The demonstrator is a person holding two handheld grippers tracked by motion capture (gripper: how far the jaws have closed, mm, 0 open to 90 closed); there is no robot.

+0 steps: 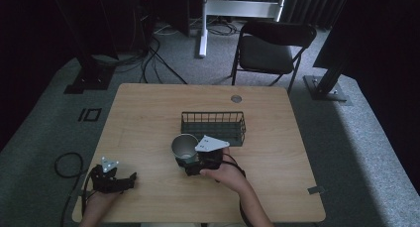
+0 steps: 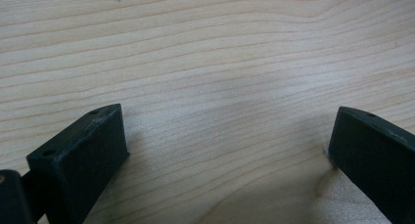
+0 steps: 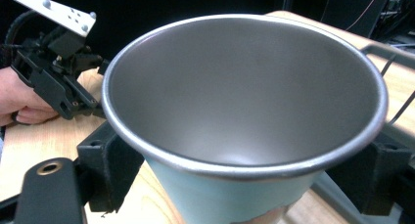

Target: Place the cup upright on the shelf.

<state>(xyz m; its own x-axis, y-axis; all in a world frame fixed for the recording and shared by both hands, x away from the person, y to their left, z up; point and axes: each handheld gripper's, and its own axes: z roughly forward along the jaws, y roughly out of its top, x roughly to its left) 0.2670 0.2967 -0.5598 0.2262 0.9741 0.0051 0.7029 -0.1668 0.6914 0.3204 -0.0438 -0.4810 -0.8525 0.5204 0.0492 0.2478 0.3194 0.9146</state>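
I've got the cup [image 1: 183, 146] clamped in my right gripper [image 1: 190, 162]; in the right gripper view the jaws press both sides of its pale blue wall just under the metal rim [image 3: 244, 165], mouth up, inside empty. It sits near table [image 1: 143, 118] centre, just at 7 o'clock of the wire basket [image 1: 213, 126], close beside it, not in it. Can't tell if the base is lifted or touching wood. My left gripper [image 1: 130, 180] rests at 8 o'clock of the cup, well apart, jaws spread wide over bare wood, holding nothing. My read: grasp done, transfer not. Left to do, probably: lift the cup towards 1 o'clock, over the basket wall, lower, release.
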